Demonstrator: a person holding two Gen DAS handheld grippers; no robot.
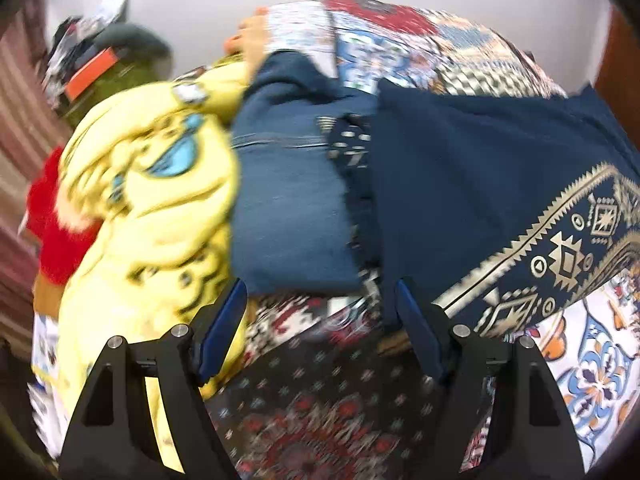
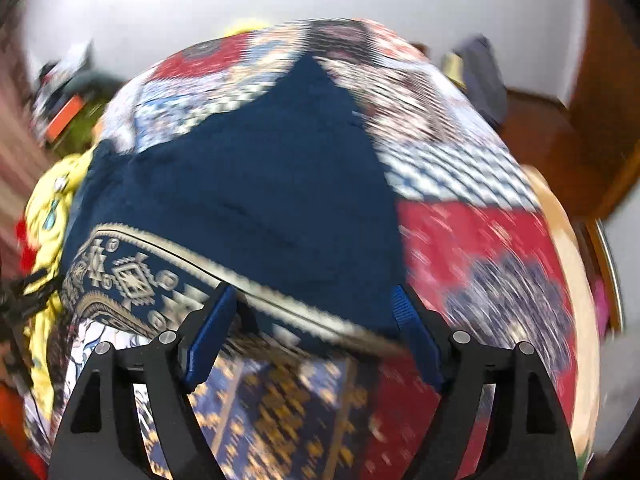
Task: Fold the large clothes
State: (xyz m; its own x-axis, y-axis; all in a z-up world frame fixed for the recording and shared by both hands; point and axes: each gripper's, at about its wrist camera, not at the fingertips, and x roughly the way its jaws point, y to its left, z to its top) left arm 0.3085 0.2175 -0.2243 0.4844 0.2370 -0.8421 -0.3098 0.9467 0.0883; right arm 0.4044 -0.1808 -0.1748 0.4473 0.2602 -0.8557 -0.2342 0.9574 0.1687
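Garment: the navy garment (image 1: pixel 460 184) with a gold-patterned border lies spread across the centre of both views on the patchwork bedspread (image 2: pixel 480 240), presumably laid flat so that it can be folded.
Border: the trim runs along the garment's near edge, lower centre of the right wrist view, within reach of both tools.
Left gripper (image 1: pixel 320 304): jaws wide, holding nothing, poised low over the garment's near edge at the bottom of the frame.
Right gripper (image 2: pixel 316 312): jaws wide and straddling the border; motion blur leaves contact uncertain.
Side pile: a yellow printed cloth (image 1: pixel 152 200) and denim piece (image 1: pixel 288 208) sit left of centre, apparently set apart.
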